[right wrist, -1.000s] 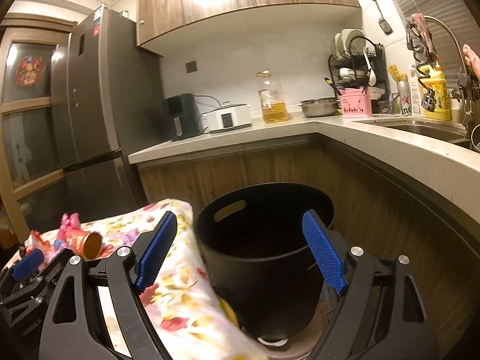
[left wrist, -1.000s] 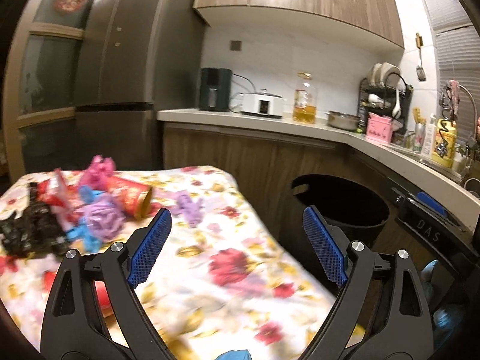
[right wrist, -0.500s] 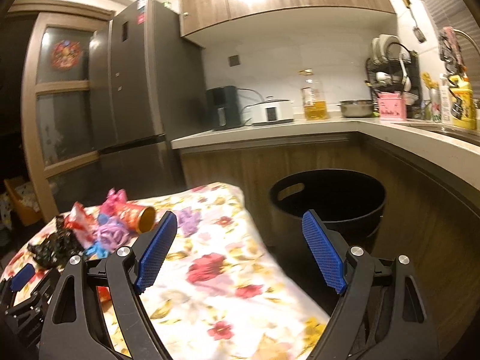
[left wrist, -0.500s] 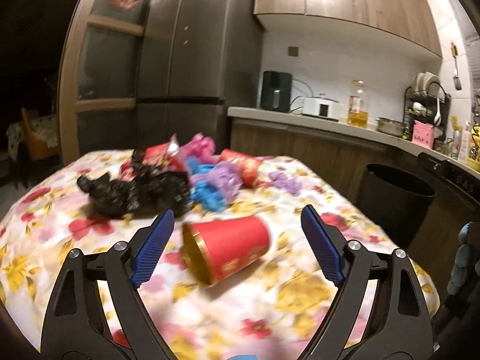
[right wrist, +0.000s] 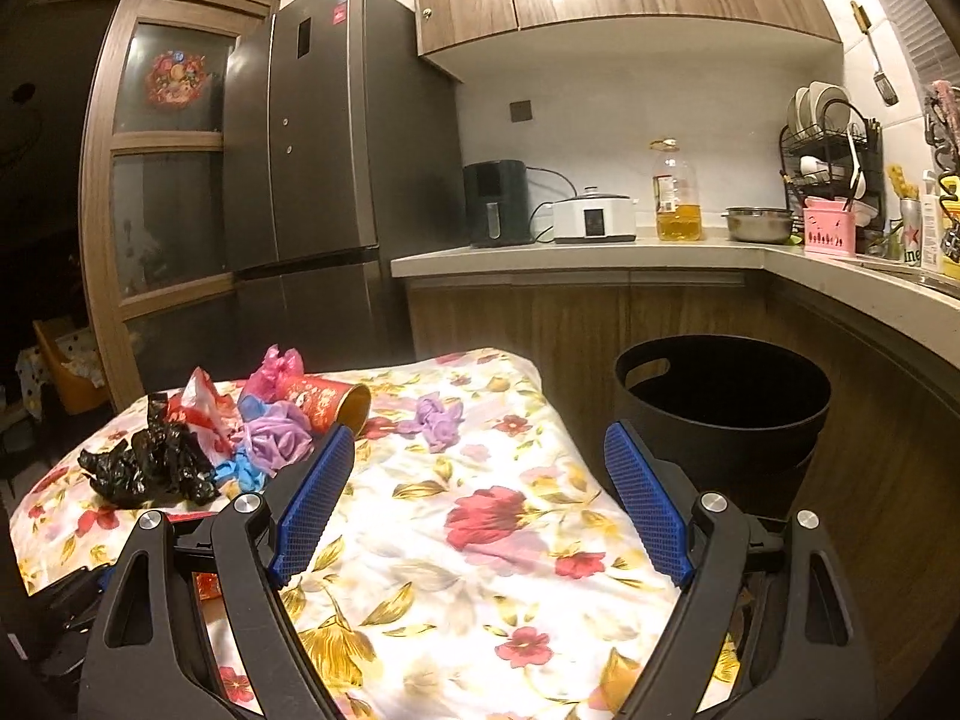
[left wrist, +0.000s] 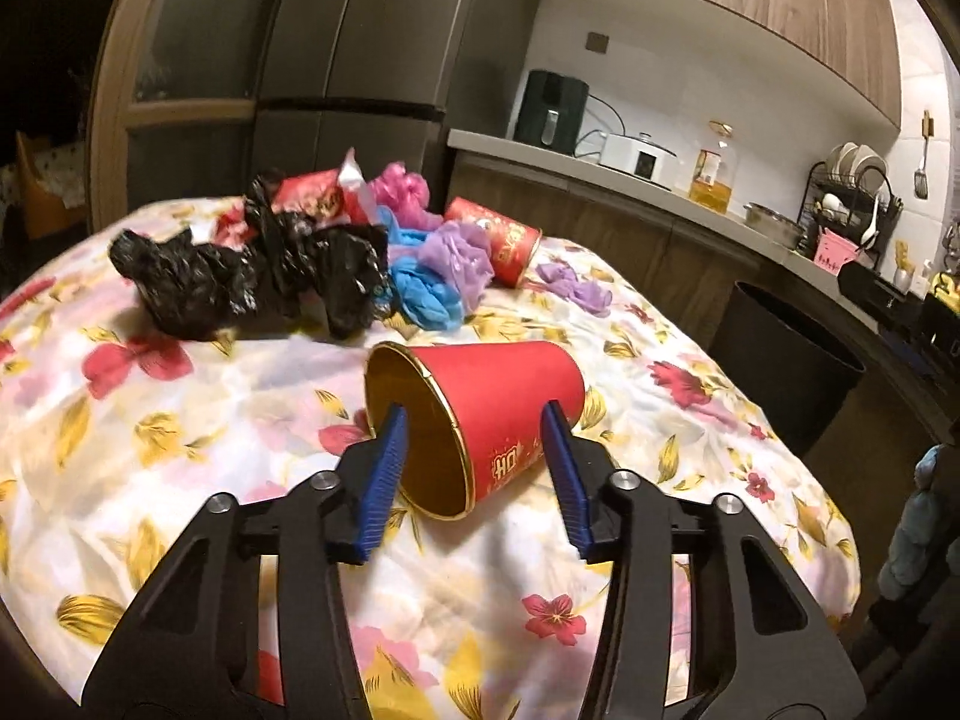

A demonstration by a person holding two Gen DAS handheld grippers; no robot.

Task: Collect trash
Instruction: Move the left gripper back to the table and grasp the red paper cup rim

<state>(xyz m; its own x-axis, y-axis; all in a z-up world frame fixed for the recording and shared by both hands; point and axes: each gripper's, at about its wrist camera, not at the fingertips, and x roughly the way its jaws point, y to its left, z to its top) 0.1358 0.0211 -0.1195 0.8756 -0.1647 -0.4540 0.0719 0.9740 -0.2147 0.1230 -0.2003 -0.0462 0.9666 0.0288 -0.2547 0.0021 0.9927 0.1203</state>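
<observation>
Since a second ago, both wrist views have swung from the black round trash bin [right wrist: 723, 414] toward the flower-patterned tablecloth [left wrist: 180, 432], and the left gripper [left wrist: 474, 438] now straddles a red paper cup with a gold rim [left wrist: 480, 414] lying on its side near the front of the table. Its blue-padded jaws are closing, one pad at the cup's open mouth and one at its wall, though I cannot tell whether they press yet. The right gripper [right wrist: 474, 501] hangs wide open and empty over the cloth, with the heap of crumpled black, red, pink, blue and purple plastic bags [right wrist: 198, 438] farther back.
</observation>
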